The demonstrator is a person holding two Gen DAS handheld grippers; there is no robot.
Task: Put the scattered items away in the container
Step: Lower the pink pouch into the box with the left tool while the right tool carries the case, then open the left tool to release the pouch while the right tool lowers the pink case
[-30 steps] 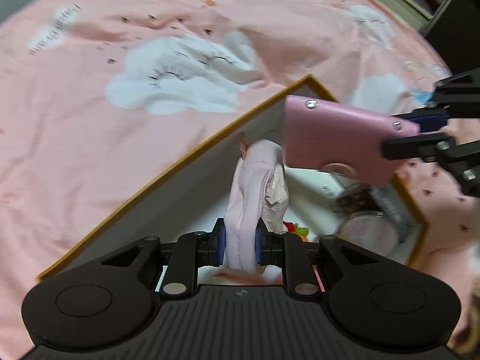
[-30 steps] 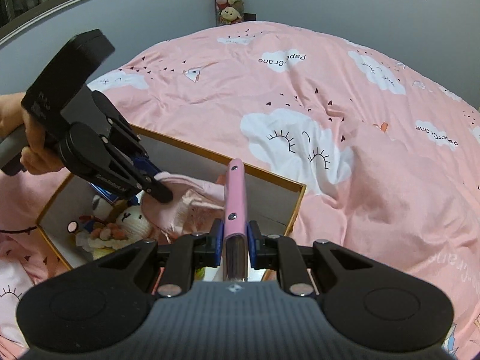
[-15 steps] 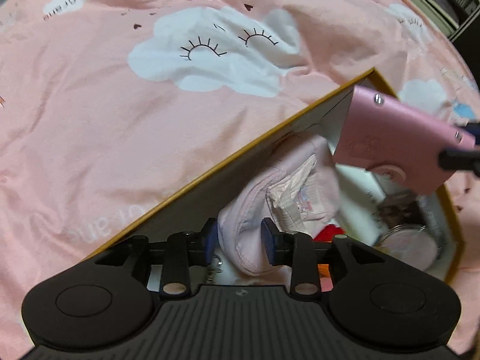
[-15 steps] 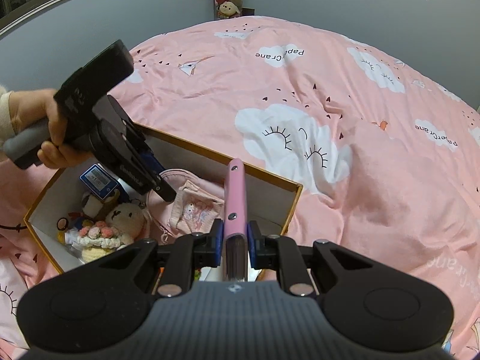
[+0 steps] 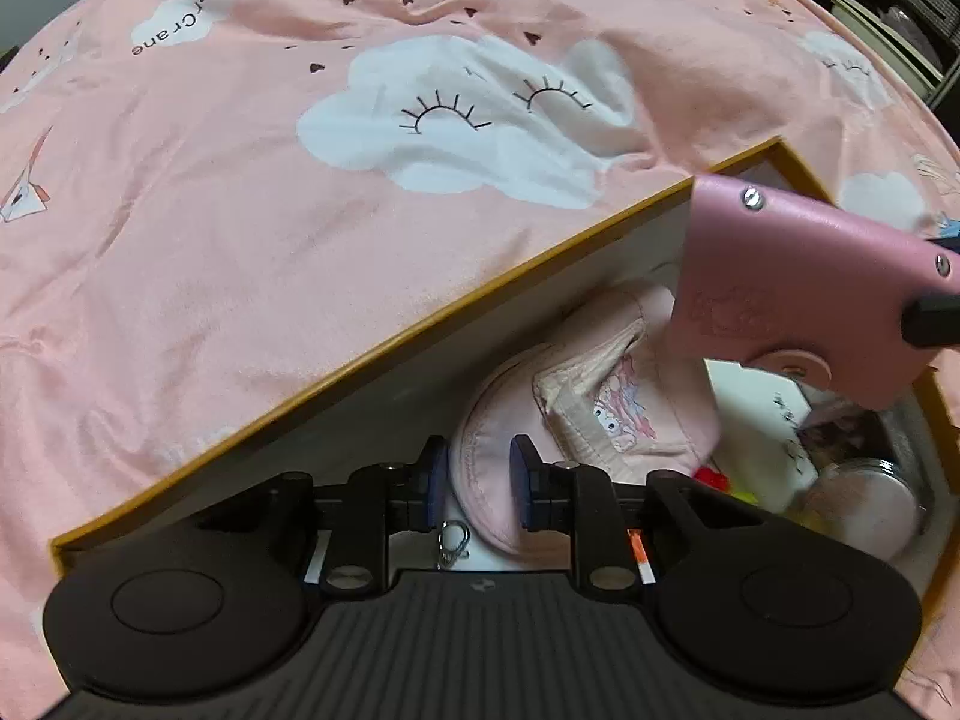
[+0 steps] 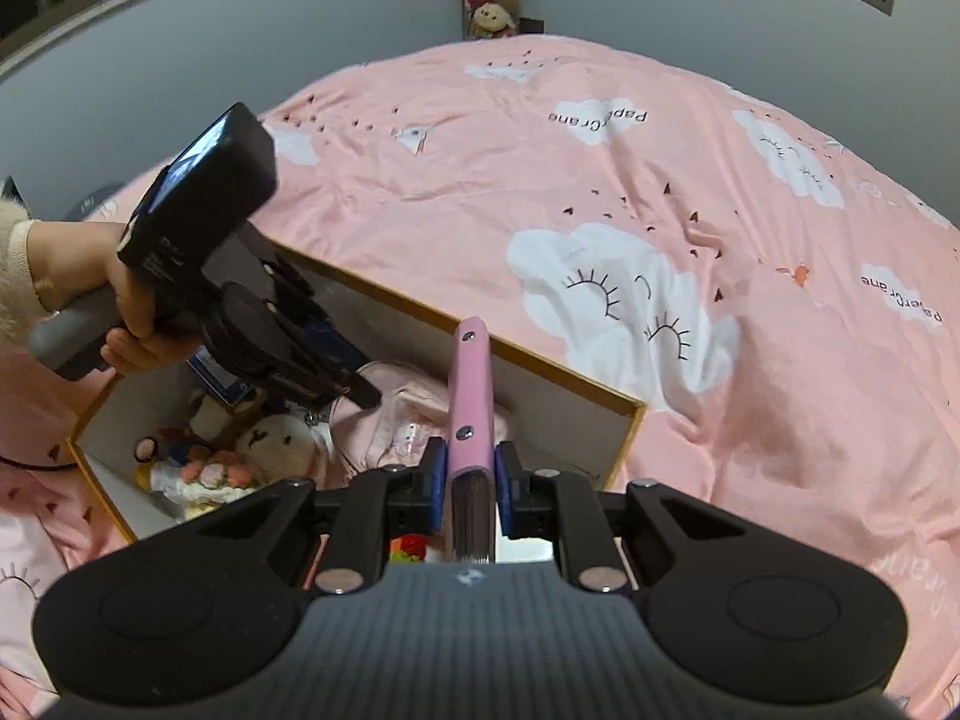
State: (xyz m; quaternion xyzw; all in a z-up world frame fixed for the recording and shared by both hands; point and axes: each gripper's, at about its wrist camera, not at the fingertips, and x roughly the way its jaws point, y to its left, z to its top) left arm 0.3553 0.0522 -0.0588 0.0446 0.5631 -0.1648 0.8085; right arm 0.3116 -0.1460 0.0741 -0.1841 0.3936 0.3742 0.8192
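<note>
An open cardboard box [image 5: 420, 324] with an orange rim lies on the pink bed. My left gripper [image 5: 480, 480] points down into it, and its jaws are closing on the edge of a pink cap [image 5: 600, 408], which fills the gap between the pads. The rest of the cap rests on the box's contents. In the right wrist view the left gripper [image 6: 360, 390] reaches into the box [image 6: 540, 360] over the cap [image 6: 396, 414]. My right gripper [image 6: 469, 474] is shut on a flat pink case [image 6: 471, 384], held edge-up above the box's near corner. That case [image 5: 792, 282] hangs over the box's right end.
Plush toys [image 6: 276, 438], a blue card [image 6: 216, 372] and a round jar [image 5: 858, 504] lie in the box. A hand [image 6: 126, 300] holds the left gripper. The cloud-print bedspread [image 6: 660, 210] spreads beyond the box, with a grey wall behind.
The left gripper sank into the box with the cap, opened its jaws, then narrowed them on the cap's edge. The cap went from upright to lying down. The right gripper kept still.
</note>
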